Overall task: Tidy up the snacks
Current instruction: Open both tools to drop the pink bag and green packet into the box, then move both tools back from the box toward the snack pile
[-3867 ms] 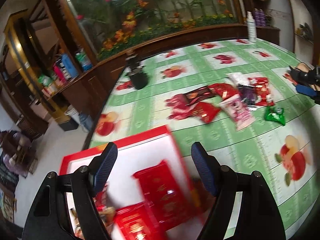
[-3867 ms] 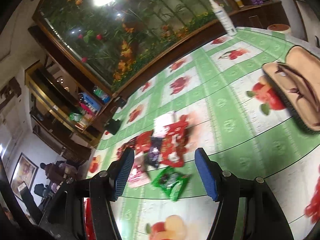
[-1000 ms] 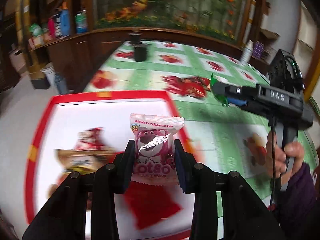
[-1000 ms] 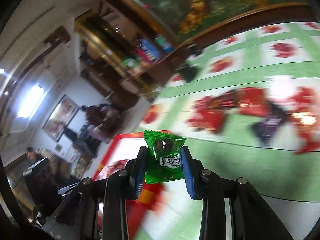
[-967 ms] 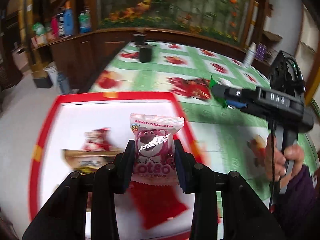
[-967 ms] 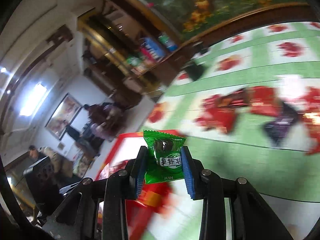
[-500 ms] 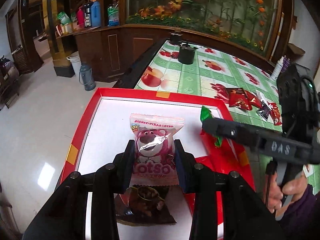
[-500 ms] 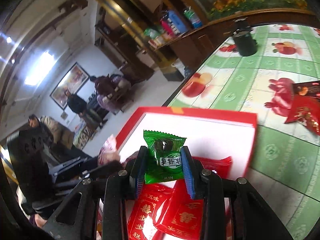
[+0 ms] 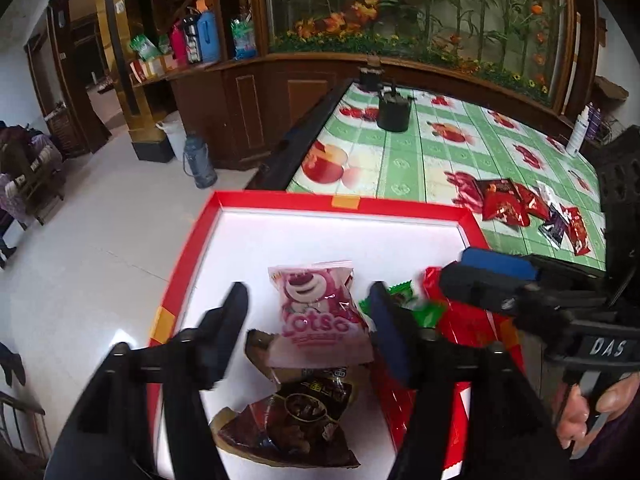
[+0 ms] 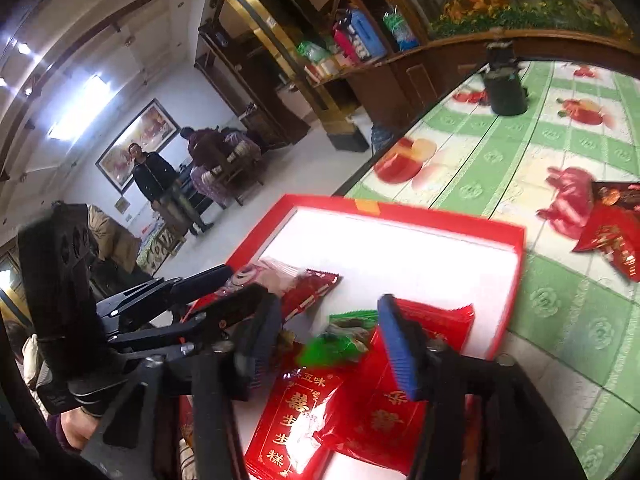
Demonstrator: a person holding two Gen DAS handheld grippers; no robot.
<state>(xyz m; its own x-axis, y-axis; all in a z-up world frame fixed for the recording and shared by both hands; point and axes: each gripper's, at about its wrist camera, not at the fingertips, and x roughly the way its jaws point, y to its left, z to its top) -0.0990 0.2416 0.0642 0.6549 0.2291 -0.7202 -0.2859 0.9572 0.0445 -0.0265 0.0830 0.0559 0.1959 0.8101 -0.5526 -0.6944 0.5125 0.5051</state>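
Green fruit-print tabletop (image 9: 404, 168) carries our red-rimmed tray (image 9: 340, 201). Our left claw (image 9: 308, 328) is spread apart over the pink "Lotso" pouch (image 9: 316, 312) lying in the tray. Only the right view shows our right claw (image 10: 324, 344), fingers apart, above the green candy (image 10: 336, 340) on red packets (image 10: 296, 424) with gold Chinese characters. "DAS" marks the right handle.

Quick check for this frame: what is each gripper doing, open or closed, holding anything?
Left gripper: open, holding nothing; pink Lotso packet lies in the red tray between its fingers.
Right gripper: open, holding nothing; green candy packet lies below it.
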